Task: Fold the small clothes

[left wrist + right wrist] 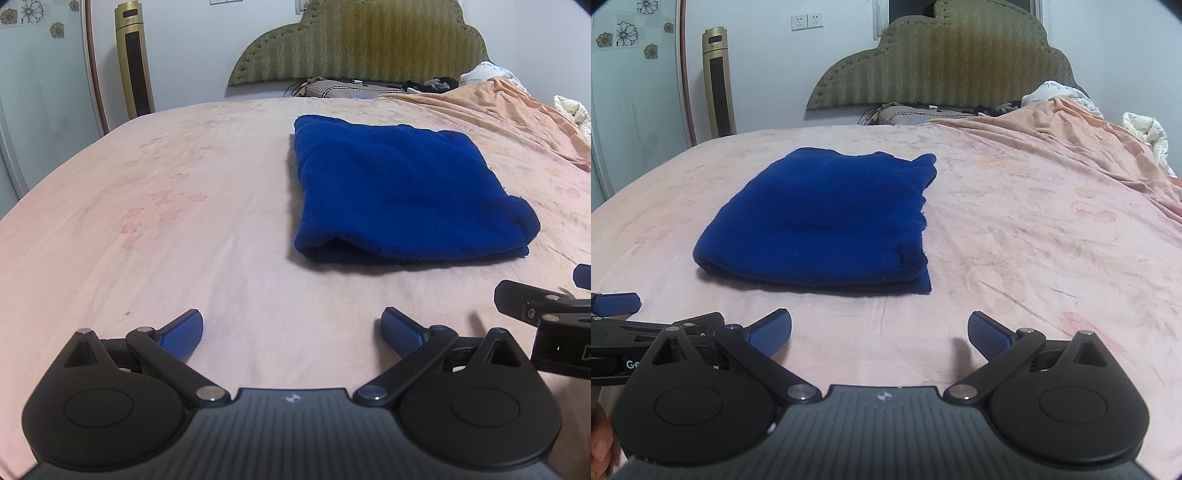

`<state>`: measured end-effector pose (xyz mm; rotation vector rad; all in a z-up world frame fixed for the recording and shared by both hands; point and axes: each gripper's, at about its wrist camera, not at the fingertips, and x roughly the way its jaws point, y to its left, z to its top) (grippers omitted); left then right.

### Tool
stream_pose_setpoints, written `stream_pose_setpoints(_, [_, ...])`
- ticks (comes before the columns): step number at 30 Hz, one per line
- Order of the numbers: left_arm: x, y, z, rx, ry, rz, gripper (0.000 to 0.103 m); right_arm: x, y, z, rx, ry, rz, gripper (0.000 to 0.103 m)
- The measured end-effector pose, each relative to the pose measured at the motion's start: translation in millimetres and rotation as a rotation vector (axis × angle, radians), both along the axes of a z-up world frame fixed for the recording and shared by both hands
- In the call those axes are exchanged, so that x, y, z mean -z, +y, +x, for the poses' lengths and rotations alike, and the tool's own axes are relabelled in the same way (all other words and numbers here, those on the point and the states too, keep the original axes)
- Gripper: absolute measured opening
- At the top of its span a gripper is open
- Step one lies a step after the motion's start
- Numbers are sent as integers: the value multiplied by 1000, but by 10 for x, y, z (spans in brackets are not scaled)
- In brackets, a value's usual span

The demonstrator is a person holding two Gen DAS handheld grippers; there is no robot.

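Folded blue garment on the bed, both grippers empty and drawn back.

The blue garment (402, 192) lies as a thick, squarish stack on the pink bed sheet (166, 221), mid-bed, well short of the headboard (362, 40) and apart from both tools. The left gripper (291, 330) and right gripper (879, 330) hover near the foot edge of the bed, fingers spread wide, holding nothing. The cloth looks soft, fleecy, light and limp, so it should sag if lifted by one point; judged best taken at the two near corners of the rounded fold, pinching all layers together.
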<state>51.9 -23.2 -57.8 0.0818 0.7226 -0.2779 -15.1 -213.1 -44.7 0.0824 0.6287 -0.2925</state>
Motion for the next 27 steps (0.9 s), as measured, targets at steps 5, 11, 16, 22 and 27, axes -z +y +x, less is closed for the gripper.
stream_pose_setpoints(5, [8,17,1,3,-1,-6,103,13,-25,3,19,7,13,103])
stream_pose_setpoints(11, [8,29,4,3,2,-15,103,29,-16,3,18,10,7,103])
stream_pose_setpoints(16, [8,40,5,4,5,-21,103,42,-30,7,20,13,13,103])
stream_pose_setpoints(22, [9,54,0,3,7,-33,103,63,-30,8,15,21,18,103])
stream_pose_setpoints(27, [10,54,1,4,7,-33,103,62,-26,7,14,19,18,103])
